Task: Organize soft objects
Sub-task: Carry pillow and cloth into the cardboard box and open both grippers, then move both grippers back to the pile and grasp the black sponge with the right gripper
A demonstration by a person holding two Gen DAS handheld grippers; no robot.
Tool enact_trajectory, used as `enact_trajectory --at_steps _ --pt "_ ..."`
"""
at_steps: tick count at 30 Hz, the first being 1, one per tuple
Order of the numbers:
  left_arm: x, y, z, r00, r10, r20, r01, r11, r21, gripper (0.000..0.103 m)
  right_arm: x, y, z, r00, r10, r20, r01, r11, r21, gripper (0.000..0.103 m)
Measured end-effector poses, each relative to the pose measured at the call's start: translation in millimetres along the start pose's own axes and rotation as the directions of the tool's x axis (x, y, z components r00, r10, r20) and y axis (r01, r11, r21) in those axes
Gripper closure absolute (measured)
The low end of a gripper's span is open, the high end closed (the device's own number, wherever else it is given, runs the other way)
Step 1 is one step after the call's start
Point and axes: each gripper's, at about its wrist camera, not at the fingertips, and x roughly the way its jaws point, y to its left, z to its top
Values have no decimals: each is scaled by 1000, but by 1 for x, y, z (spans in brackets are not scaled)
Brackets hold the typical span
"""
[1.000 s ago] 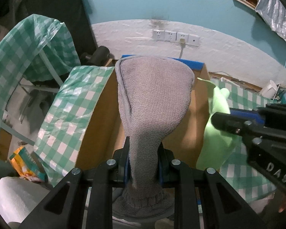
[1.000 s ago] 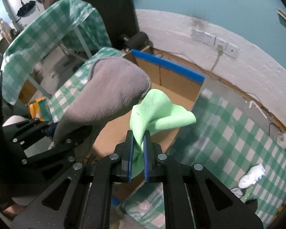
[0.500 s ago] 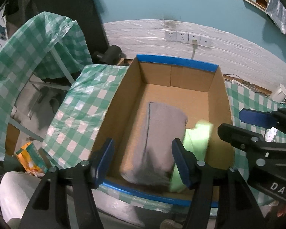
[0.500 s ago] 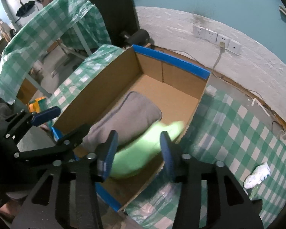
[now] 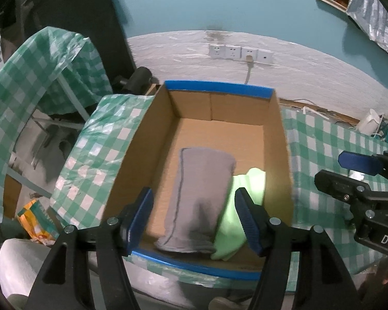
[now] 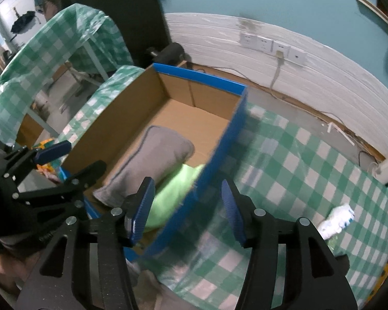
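Observation:
A folded grey towel (image 5: pixel 199 193) lies on the floor of the blue-edged cardboard box (image 5: pixel 219 89), and a lime green cloth (image 5: pixel 243 201) rests against its right side. My left gripper (image 5: pixel 196 217) hovers above the box's near end, jaws opening, with nothing between the pads. In the right wrist view the grey towel (image 6: pixel 152 160) and green cloth (image 6: pixel 173 196) lie inside the box (image 6: pixel 219 155). My right gripper (image 6: pixel 186 206) hangs over the box's right wall, jaws opening and empty.
The box stands on a green checked tablecloth (image 6: pixel 297 170). A crumpled white item (image 6: pixel 336 219) lies on the cloth at the right. Wall sockets (image 5: pixel 240 53) and a cable sit behind the box. An orange packet (image 5: pixel 36 219) lies low at the left.
Both grippers let go: the grey towel and the green cloth dropped into the box and now lie on its floor. The right gripper has shifted right, over the box's wall.

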Motion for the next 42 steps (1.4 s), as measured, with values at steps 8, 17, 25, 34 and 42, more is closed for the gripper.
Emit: enact_trajectory --at_steps 8,17,25,34,42 --pt "-8 -35 3 999 -40 21 39 998 54 33 -18 -41 -21 998 -59 6 58 997 59 46" --pt "-12 -88 -1 996 -81 22 77 984 158 29 -40 -101 -54 992 -123 -4 122 981 154 44" --pt "-15 -143 -10 994 -110 10 103 957 273 26 -60 -145 -83 986 -166 -11 164 960 227 43" --pt "-8 -196 -22 986 -157 -48 164 924 347 23 -70 -198 -116 978 -204 -42 207 924 321 43" --pt "12 -239 -31 975 -181 -127 217 897 385 23 -63 -233 -142 970 -223 -96 243 896 371 43"
